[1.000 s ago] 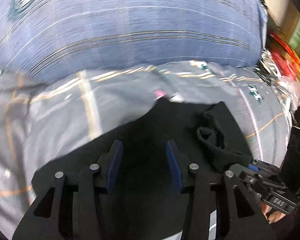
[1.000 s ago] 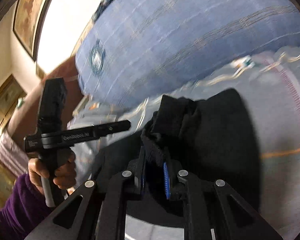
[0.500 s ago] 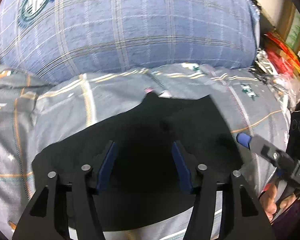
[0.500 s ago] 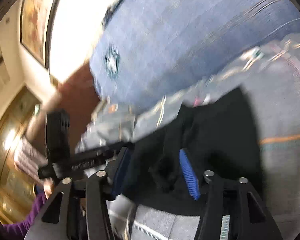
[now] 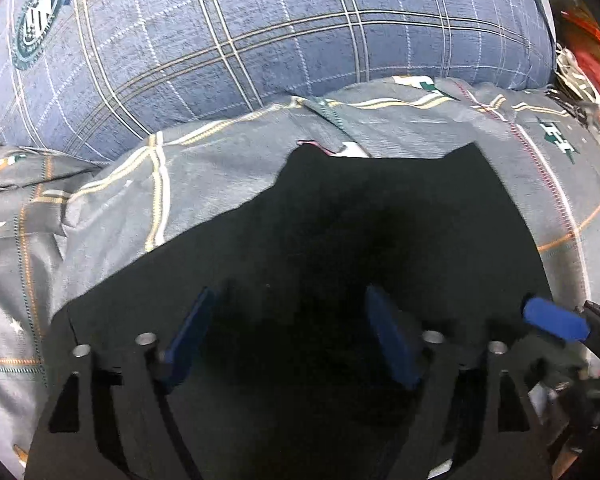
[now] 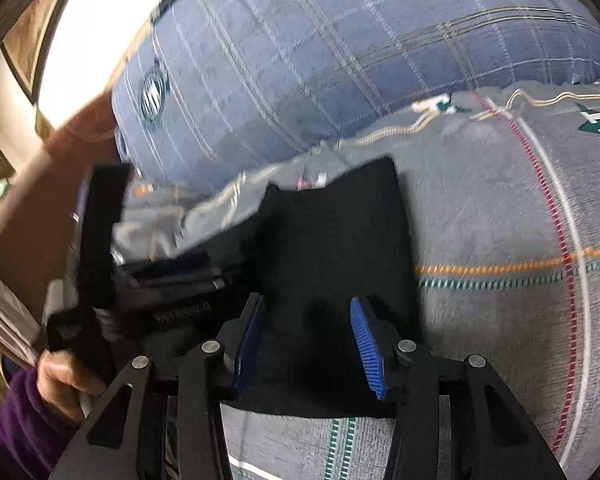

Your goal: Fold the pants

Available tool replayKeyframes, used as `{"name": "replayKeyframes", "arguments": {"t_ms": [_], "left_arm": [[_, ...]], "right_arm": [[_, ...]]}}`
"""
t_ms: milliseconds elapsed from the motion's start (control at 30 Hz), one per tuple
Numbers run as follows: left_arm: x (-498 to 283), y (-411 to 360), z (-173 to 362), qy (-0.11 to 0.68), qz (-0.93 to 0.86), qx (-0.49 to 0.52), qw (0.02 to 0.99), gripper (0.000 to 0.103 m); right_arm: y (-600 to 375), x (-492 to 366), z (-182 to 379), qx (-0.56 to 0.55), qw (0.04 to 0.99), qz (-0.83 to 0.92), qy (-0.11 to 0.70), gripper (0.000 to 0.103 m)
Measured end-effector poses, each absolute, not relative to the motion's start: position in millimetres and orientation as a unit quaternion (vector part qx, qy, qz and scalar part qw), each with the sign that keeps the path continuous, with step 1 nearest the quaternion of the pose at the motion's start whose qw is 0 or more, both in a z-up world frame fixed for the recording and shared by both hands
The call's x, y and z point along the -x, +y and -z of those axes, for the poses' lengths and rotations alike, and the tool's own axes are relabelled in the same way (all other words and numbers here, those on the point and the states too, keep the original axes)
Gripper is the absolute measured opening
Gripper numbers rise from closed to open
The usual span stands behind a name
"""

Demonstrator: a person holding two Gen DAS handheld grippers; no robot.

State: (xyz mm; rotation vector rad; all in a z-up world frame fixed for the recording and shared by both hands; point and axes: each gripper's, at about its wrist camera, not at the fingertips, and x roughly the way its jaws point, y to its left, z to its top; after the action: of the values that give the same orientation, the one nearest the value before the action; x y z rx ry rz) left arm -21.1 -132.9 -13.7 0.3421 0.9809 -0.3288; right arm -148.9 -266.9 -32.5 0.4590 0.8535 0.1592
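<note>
Black pants lie spread flat on the grey patterned bed sheet. My left gripper hovers close over their near part, its jaws opening wide with nothing pinched between the blue pads. My right gripper stands over the near right end of the pants. Its jaws are closing, with the cloth lying flat below them and the pads not pressing on it. One blue pad of the right gripper shows at the pants' right edge. The blurred left gripper is at the left in the right wrist view.
A big blue plaid pillow lies across the bed just beyond the pants. Red and shiny clutter sits off the bed's right side. A hand in a purple sleeve holds the left gripper's handle. A wall with a framed picture stands at the left.
My right gripper was shut on a bunched fold of the pants and has let go; the pants now lie flat. My left gripper has sunk closer to the cloth and opened wider.
</note>
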Motion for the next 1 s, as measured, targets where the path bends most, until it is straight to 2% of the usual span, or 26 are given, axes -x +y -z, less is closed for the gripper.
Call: {"name": "replayKeyframes", "arguments": {"t_ms": [33, 167, 300, 367, 467, 633, 733, 867, 1000], "left_arm": [[22, -132, 15, 0.465, 0.158, -0.162, 0.856, 0.088], [21, -116, 20, 0.471, 0.170, -0.119, 0.858, 0.090], [30, -98, 21, 0.469, 0.163, -0.094, 0.863, 0.092], [37, -91, 21, 0.465, 0.154, -0.088, 0.867, 0.091], [55, -71, 16, 0.458, 0.126, -0.090, 0.875, 0.091], [98, -12, -7, 0.403, 0.061, -0.096, 0.908, 0.091], [120, 34, -14, 0.379, 0.013, -0.058, 0.924, 0.091], [137, 78, -1, 0.361, -0.034, -0.010, 0.932, 0.092], [127, 86, 11, 0.376, -0.033, 0.018, 0.926, 0.092]], "right_arm": [[-265, 146, 41, -0.208, 0.875, -0.070, 0.431, 0.046], [-252, 147, 41, -0.155, 0.887, -0.062, 0.430, 0.048], [-220, 149, 43, -0.031, 0.905, -0.044, 0.423, 0.053], [-214, 151, 44, -0.005, 0.908, -0.038, 0.417, 0.055], [-218, 152, 43, -0.021, 0.908, -0.040, 0.417, 0.056], [-231, 151, 37, -0.072, 0.904, -0.045, 0.419, 0.056], [-232, 153, 30, -0.086, 0.911, -0.040, 0.402, 0.056], [-226, 159, 15, -0.090, 0.924, -0.043, 0.368, 0.056], [-219, 142, -2, -0.114, 0.924, -0.056, 0.361, 0.056]]}}
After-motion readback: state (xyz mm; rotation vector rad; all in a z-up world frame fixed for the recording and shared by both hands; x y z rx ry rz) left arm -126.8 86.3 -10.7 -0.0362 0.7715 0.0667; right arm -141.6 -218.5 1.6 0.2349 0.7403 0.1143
